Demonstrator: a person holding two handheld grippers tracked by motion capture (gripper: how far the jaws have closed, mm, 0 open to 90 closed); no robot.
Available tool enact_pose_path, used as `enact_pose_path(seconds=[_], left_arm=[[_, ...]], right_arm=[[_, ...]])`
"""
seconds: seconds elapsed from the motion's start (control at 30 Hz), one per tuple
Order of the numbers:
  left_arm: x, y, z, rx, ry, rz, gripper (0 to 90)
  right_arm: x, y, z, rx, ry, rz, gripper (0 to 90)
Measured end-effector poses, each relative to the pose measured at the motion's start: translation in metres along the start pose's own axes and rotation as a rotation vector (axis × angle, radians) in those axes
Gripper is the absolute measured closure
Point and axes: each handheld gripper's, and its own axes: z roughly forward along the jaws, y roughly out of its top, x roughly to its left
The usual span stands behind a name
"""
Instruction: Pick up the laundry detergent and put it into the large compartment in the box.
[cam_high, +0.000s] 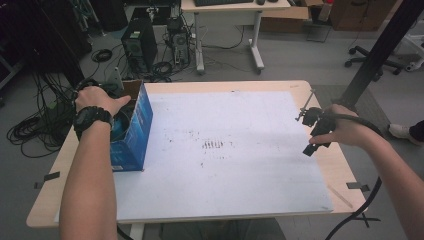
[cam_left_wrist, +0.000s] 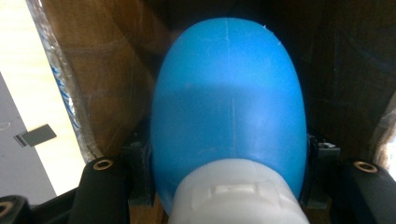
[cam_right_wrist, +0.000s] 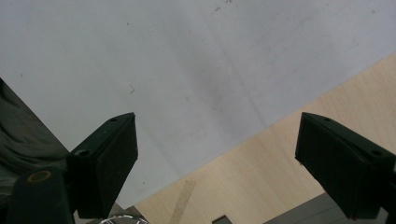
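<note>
Right gripper (cam_high: 314, 131) hovers near the table's right edge, jaws wide apart, nothing between them; below it white sheet (cam_right_wrist: 196, 60) and wood table (cam_right_wrist: 289, 158). Left gripper (cam_left_wrist: 229, 186) is clamped on a blue bottle (cam_left_wrist: 229, 107), white cap (cam_left_wrist: 236, 198) toward the camera, apparently inside the open blue cardboard box (cam_high: 131, 131) at the table's left edge.

Light wooden table (cam_high: 330, 172), rounded corners, stood on grey floor (cam_high: 300, 60). Large white sheet (cam_high: 225, 170) covered most of its top, faintly smudged near centre. Blue cardboard box (cam_high: 134, 131) stood at left edge, partly on the sheet. Dark tape strips (cam_high: 357, 186) along both side margins.
</note>
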Motion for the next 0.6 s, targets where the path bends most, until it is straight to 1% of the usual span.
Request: enact_pose_path(seconds=[0.3,0.6], left_arm=[[-0.001,-0.0011,0.0019,0.0,0.003,0.009,37.4],[-0.0029,-0.0011,0.0024,-0.004,0.011,0.02,37.2]], right_arm=[[0.001,0.0007,0.0003,0.0,-0.002,-0.006,13.1],[0.0014,-0.0025,0.0001,-0.004,0.001,0.003,13.1]])
